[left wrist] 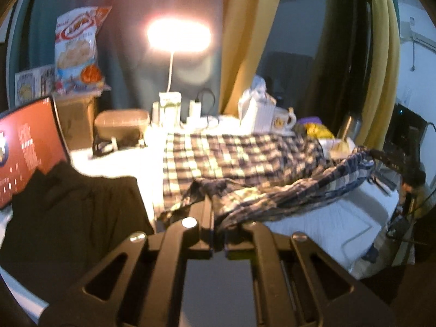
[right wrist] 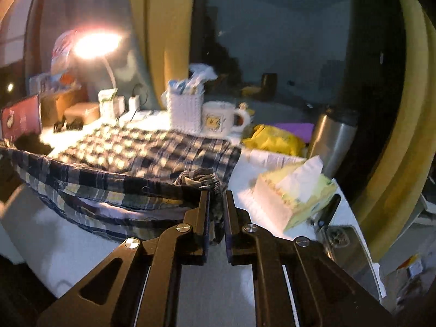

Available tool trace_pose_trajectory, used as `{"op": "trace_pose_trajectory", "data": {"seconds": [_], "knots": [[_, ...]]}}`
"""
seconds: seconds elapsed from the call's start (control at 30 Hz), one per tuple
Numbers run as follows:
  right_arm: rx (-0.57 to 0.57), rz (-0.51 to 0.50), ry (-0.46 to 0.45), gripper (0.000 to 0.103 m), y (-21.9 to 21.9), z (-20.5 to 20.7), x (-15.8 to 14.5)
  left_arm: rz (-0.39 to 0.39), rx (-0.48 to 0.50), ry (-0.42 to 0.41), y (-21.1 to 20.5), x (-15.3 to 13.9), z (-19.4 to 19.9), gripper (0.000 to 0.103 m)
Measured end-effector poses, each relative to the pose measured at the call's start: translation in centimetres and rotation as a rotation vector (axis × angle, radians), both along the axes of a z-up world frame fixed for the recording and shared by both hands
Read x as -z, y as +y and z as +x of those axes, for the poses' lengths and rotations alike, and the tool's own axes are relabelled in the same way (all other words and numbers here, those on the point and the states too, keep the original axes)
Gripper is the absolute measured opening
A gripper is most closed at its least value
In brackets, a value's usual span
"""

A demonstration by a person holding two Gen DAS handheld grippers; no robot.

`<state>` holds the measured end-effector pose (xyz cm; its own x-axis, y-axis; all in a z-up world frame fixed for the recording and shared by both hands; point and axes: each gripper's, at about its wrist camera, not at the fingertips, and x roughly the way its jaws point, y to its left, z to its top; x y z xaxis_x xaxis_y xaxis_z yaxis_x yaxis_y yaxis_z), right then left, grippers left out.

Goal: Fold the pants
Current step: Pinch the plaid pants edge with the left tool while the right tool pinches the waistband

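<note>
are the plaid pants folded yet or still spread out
Mid-fold, not folded: most of the plaid pants lie spread flat on the table, while the near edge hangs lifted, pinched by the left hand-held gripper and right hand-held gripper.

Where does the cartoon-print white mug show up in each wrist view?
Left wrist: the white mug stands right of centre, at the far edge of the plaid pants, beside the white knitted basket.
Right wrist: the mug stands at centre, just right of the same basket, behind the pants.
Shared landmark: the lit desk lamp, upper left in the right wrist view.
</note>
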<state>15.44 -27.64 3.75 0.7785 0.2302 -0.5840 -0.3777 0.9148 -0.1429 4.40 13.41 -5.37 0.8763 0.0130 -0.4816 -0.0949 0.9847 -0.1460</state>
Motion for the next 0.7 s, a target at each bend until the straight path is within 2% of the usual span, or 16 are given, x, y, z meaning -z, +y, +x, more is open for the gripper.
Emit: {"op": "trace_pose_trajectory", "data": {"seconds": [0.27,0.3,0.37,0.5,0.6,0.7], "knots": [[0.047,0.072,-0.058,0.009,1.0,3.4,-1.9,-0.011,-0.047,-0.082,2.4,-2.8,4.7,0.004],[0.052,0.066,-0.069,0.009,1.3,3.9,-2.1,-0.008,-0.049,-0.083,2.8,-3.1,5.6,0.004],[0.070,0.049,-0.096,0.001,1.9,5.0,-2.5,-0.002,-0.057,-0.080,3.4,-3.3,7.0,0.004],[0.115,0.086,-0.121,0.001,1.5,7.7,-3.4,-0.034,-0.042,-0.051,5.1,-3.3,10.6,0.004],[0.100,0.069,-0.069,0.001,1.9,10.1,-2.9,-0.028,-0.032,-0.012,5.7,-2.7,13.5,0.004],[0.041,0.029,0.003,0.001,2.7,10.7,-1.6,-0.026,-0.020,0.025,5.9,-1.9,15.1,0.004]]}}
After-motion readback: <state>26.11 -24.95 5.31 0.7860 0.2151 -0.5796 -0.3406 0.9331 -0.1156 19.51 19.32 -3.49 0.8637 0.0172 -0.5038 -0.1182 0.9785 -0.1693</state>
